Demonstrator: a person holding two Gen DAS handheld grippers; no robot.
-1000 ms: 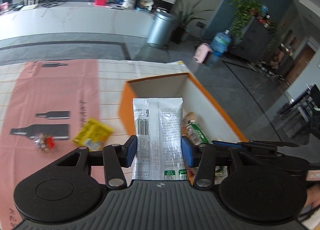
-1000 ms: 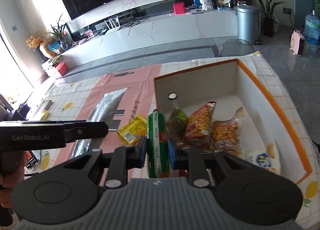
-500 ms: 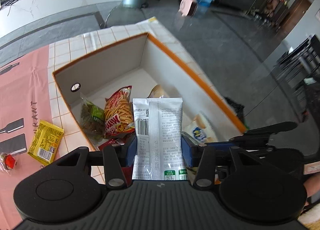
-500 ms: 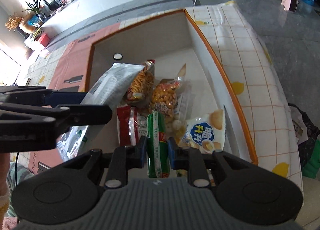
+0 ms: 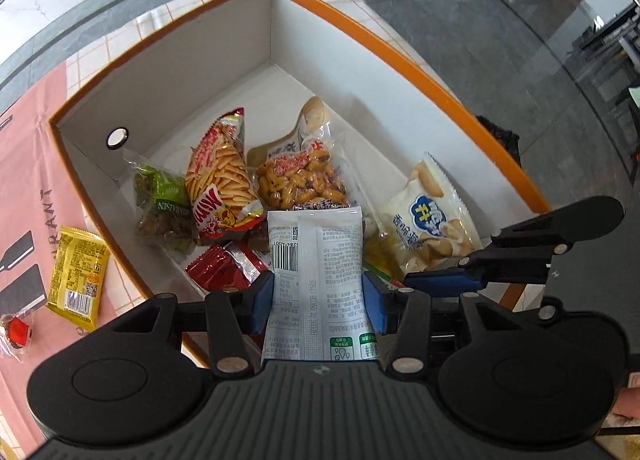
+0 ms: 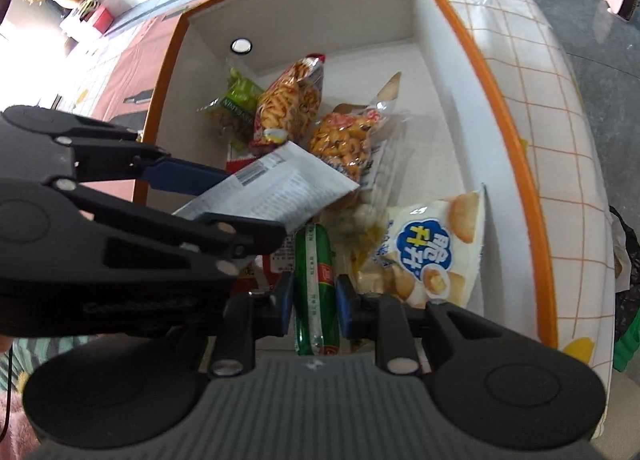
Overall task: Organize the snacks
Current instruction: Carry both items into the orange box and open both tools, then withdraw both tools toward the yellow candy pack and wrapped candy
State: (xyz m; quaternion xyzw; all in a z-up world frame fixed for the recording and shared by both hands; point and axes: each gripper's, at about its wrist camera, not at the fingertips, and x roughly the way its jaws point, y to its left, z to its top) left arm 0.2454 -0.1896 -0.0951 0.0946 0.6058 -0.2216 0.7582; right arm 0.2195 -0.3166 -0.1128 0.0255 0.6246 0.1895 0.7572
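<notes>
My left gripper (image 5: 318,302) is shut on a silver-white snack packet (image 5: 316,276) and holds it over the near end of the orange-rimmed white box (image 5: 404,48). My right gripper (image 6: 314,300) is shut on a green sausage stick (image 6: 316,288), also over the box (image 6: 504,108). The left gripper and its packet (image 6: 276,188) show in the right wrist view. The box holds several snack bags, among them a red-yellow fries bag (image 5: 220,176), an orange nut bag (image 5: 302,176) and a white-blue biscuit bag (image 5: 432,220).
A yellow packet (image 5: 76,276) and a small red sweet (image 5: 16,330) lie on the pink cloth left of the box. The table edge drops to a grey floor on the right. A dark bag (image 6: 628,280) lies beyond the table's right edge.
Both grippers have moved forward and down over the box with their snacks still held. The box contents now fill both views.
</notes>
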